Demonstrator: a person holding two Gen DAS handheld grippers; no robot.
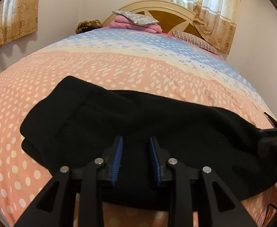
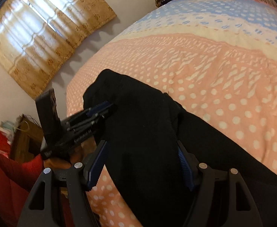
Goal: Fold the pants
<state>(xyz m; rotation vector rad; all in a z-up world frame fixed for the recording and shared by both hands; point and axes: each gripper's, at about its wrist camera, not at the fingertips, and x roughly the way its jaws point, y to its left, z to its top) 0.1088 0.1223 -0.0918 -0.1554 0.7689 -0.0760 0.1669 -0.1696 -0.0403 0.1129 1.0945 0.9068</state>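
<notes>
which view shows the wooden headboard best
The left wrist view: the headboard stands at the far end of the bed, above the pink bedding, its arch and star inlay visible, partly covered by a curtain. The right wrist view shows at most a sliver at its top right edge.

The pants [image 1: 148, 124] lie folded across the near part of the bed [image 1: 119, 66], on its cover, reaching from the left gripper [image 1: 135, 143] at the near edge out toward the right gripper [image 2: 142, 149] at the bed's right side. Behind them the cover runs bare to the headboard [image 1: 168, 17], where a pile of bedding [image 1: 136, 23] sits in front of it with a pillow [image 1: 193, 39] to its right. Curtains [image 1: 11, 20] hang on the wall left of the bed and behind the headboard.
</notes>
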